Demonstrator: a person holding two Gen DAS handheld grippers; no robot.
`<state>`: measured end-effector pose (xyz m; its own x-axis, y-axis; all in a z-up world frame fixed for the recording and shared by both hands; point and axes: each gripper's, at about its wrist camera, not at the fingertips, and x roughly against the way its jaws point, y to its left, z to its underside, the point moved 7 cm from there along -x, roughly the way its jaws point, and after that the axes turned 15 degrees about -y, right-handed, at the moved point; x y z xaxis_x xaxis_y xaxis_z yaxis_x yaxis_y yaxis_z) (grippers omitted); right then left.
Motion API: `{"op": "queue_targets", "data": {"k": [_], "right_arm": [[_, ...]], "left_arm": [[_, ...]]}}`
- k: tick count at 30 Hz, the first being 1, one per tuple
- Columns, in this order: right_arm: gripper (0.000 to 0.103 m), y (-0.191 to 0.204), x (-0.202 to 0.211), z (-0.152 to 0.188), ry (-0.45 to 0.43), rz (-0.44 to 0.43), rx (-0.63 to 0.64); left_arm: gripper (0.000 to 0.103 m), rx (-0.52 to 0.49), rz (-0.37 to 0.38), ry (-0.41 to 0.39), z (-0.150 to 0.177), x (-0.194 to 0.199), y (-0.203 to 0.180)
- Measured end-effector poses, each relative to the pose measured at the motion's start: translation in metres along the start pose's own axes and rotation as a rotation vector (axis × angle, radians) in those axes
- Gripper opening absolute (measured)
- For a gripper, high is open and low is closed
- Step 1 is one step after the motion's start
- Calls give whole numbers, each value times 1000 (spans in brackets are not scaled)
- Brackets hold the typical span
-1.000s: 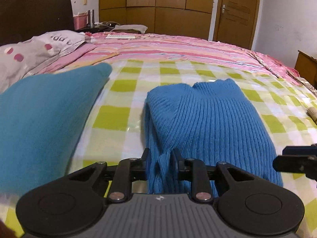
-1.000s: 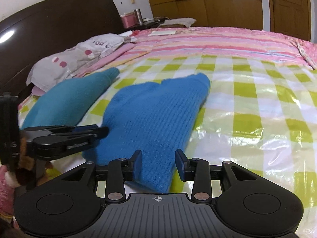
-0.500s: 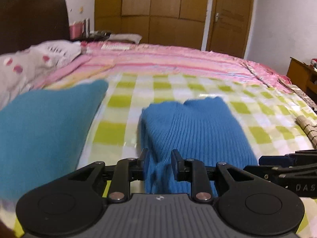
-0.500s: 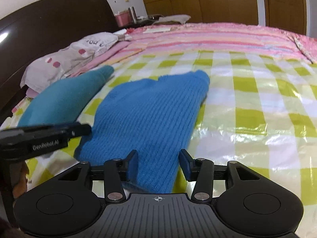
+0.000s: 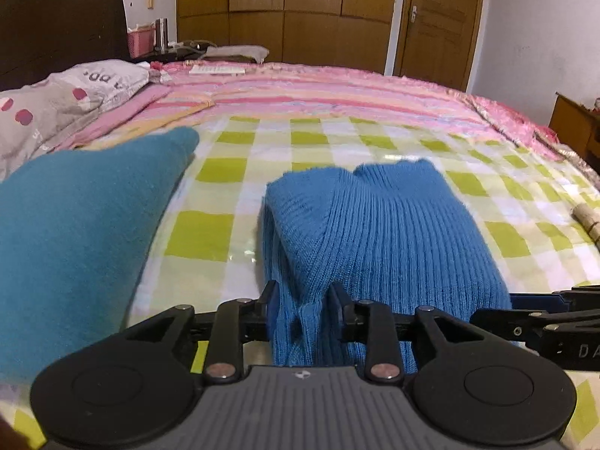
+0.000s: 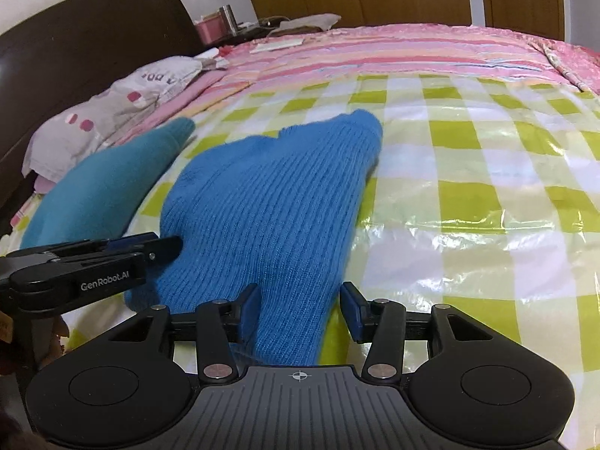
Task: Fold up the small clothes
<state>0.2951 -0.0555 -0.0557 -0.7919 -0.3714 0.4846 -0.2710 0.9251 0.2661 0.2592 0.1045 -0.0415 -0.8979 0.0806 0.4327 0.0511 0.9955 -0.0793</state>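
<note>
left tongs (image 5: 303, 302): both jaws press a bunched near edge of the blue knit sweater (image 5: 378, 232), opening a little just now | sweater: lies folded on the bed (image 5: 232, 195), ahead of both tongs; looks soft, light, stretchy; take a thick edge | right tongs (image 6: 300, 309): apart, just widened, near corner loose between.

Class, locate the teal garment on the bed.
In both wrist views, the teal garment lies left of the blue knitted sweater, below the spotted pillow.
</note>
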Motion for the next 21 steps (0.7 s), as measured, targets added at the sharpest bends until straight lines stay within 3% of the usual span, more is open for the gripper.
{"op": "queue_targets", "data": {"k": [2,6,10,15,18,21], "right_arm": [[47,-2,4,-5,-19,-6,-8],[60,-9,-1,-14,-30,-23,-61],[68,-10,-12,-12,-5,-55,-126],[70,-8,-26,5,52,-77,-147],[68,-3,-30,5,49,-77,-150],[47,-1,-27,4,64,-73,-153]], "left_arm": [[35,18,1,-23,-5,6,5],[38,64,-14,-25,-5,4,19],[46,125,38,-2,4,1,23],[50,111,96,18,15,-2,16],[48,137,118,43,22,-5,13],[42,132,132,48,24,0,8]]}}
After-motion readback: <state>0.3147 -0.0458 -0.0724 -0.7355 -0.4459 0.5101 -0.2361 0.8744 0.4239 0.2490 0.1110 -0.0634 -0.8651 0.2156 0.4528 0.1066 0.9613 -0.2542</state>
